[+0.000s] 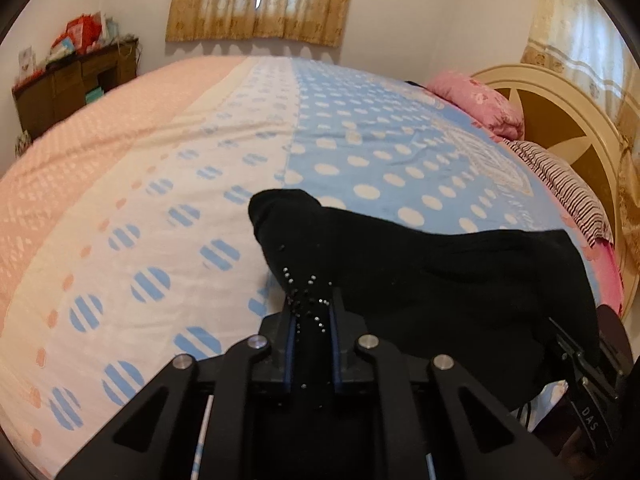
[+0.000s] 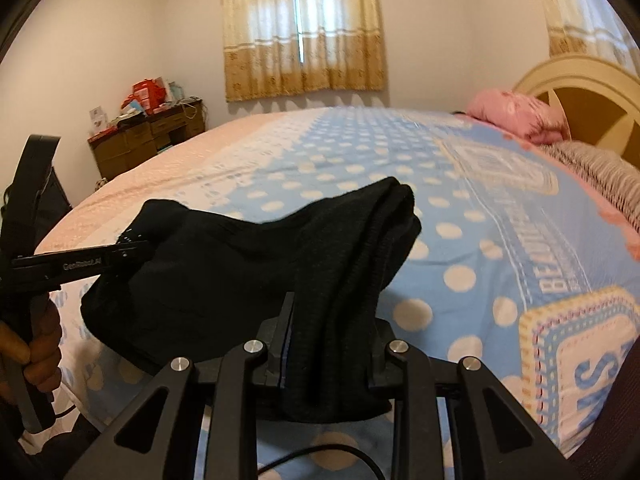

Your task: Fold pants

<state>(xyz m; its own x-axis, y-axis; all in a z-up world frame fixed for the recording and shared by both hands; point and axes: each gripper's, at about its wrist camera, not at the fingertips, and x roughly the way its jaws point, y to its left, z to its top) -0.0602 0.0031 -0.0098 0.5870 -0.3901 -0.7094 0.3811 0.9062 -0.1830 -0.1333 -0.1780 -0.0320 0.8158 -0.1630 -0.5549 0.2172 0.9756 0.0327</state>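
**Two grippers clamp black pants above the bed**

Two grippers hold one pair of black pants (image 1: 440, 280), lifted off the bed (image 1: 200, 152) and sagging between them.

From the left wrist, the left gripper (image 1: 313, 312) sits at 6 o'clock with its jaws nearly closed, pinching a fold of cloth speckled with small shiny studs. From there the pants bunch up toward 12 o'clock and drape away toward 3 o'clock, where the right gripper (image 1: 576, 356) grips their far edge.

From the right wrist, the right gripper (image 2: 332, 320) at 6 o'clock is closed part-way on a thick bundle of layered fabric that hangs down between its fingers (image 2: 286, 320). The pants (image 2: 240, 264) stretch toward 9 o'clock, where the left gripper (image 2: 132, 248) bites their studded corner, with a hand (image 2: 44, 344) wrapped round its handle at 8 o'clock.

Beneath the pants the bed cover is blue with white dots, turning white and then pink toward 10 o'clock. Pink and striped pillows (image 1: 480, 108) lie at 2 o'clock against a cream headboard (image 1: 568, 112). Curtains (image 1: 260, 0) hang at 12 o'clock, and a cluttered wooden cabinet (image 1: 76, 80) stands at 10 o'clock.
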